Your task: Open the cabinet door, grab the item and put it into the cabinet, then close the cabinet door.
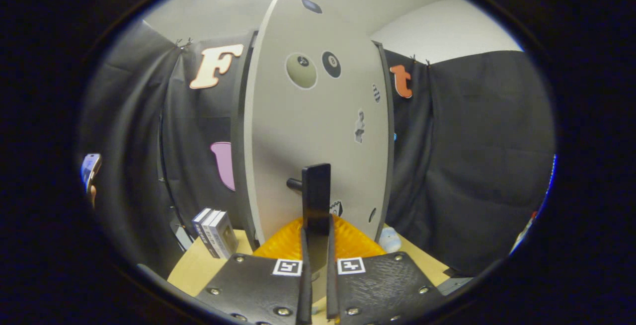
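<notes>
Up against the pale cabinet door [318, 131], the hand-held gripper [316, 245] is clamped narrow on its dark handle [316, 196], so the work looks barely begun, with an orange item [285, 240] waiting on the tabletop [198, 270] below.

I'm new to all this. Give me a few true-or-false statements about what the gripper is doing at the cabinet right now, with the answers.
1. The gripper is closed on the dark handle of the cabinet door. True.
2. The door has no stickers. False: several stickers, including two round ones, sit on it.
3. Small boxes stand on the wooden table beside the cabinet. True.
4. A red mug stands between the fingers. False: the handle is there.
</notes>
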Tool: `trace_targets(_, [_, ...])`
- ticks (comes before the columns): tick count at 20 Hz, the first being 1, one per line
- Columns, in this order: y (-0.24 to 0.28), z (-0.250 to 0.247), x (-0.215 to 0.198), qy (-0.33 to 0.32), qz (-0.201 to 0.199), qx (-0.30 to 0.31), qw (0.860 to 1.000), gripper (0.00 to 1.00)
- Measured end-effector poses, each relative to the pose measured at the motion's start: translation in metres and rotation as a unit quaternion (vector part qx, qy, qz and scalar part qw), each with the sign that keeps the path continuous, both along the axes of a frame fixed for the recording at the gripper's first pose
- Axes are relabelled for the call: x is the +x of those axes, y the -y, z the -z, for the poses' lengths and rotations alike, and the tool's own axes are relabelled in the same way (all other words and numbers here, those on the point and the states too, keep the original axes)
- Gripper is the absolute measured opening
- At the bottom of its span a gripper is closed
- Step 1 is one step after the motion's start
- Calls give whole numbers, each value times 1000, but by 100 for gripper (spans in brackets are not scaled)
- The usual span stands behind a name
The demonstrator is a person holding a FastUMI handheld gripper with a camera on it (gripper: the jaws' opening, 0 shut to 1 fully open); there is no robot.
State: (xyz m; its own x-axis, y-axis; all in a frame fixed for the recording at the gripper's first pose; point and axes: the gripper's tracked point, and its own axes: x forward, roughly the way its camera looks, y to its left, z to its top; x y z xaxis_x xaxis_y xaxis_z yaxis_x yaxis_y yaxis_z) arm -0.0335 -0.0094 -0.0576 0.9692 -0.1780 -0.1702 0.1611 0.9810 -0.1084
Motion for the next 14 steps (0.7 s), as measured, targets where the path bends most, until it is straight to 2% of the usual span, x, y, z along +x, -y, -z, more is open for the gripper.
trace_targets(14, [100, -18, -52, 16, 120, -32, 992, 11])
